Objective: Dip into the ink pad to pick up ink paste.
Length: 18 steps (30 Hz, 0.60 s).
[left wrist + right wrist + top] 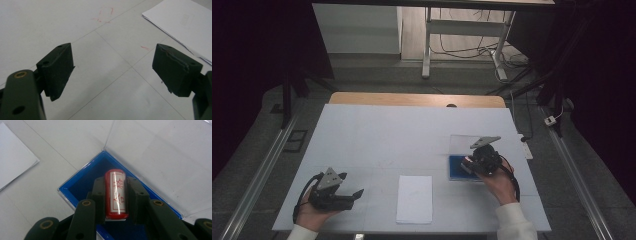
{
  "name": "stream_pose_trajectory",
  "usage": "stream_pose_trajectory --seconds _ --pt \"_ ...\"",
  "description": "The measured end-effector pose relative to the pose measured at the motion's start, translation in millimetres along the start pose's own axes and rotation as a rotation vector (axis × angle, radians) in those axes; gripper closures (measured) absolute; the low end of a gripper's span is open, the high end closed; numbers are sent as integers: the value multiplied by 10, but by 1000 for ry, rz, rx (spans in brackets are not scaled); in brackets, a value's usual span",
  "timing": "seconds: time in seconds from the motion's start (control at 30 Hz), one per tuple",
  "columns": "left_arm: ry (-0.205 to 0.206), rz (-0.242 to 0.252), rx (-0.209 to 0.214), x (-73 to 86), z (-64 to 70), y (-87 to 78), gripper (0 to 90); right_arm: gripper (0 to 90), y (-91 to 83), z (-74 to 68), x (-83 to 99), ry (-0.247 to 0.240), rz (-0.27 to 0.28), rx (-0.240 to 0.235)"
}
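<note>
Right claw [116,197] clamped on a red stamp [115,193], a glossy cylinder with a white label and red characters, held over the blue box [82,180] near the counter's right edge. Likely lifting it out or setting it in; cannot tell which. The box has a dark blue inner pad and a clear, rigid plastic lid [160,152] lying open flat toward the far edge. Left claw [112,67] wide open, empty, low over the bare counter [50,22] near the front left corner, probably waiting. White paper sheets [414,198], a thin flat stack, lie at front centre, probably to be stamped. Counter matte white with faint seams and red marks.
</note>
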<state>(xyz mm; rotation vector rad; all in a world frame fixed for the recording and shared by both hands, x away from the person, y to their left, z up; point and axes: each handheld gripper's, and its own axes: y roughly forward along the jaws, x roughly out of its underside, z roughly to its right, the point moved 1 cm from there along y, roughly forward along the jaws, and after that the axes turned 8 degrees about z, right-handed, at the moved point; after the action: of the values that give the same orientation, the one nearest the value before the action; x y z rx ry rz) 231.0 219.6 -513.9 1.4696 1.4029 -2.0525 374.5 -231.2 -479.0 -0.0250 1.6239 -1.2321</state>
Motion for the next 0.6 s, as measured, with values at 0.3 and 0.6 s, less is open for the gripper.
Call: stream_pose_trajectory --seconds 0.3,0.6 --pt "5 -7 -1 5 5 12 177 707 8 -12 0 -7 -6 6" --pt "7 -12 4 7 14 30 177 710 36 -41 30 -31 -7 21"
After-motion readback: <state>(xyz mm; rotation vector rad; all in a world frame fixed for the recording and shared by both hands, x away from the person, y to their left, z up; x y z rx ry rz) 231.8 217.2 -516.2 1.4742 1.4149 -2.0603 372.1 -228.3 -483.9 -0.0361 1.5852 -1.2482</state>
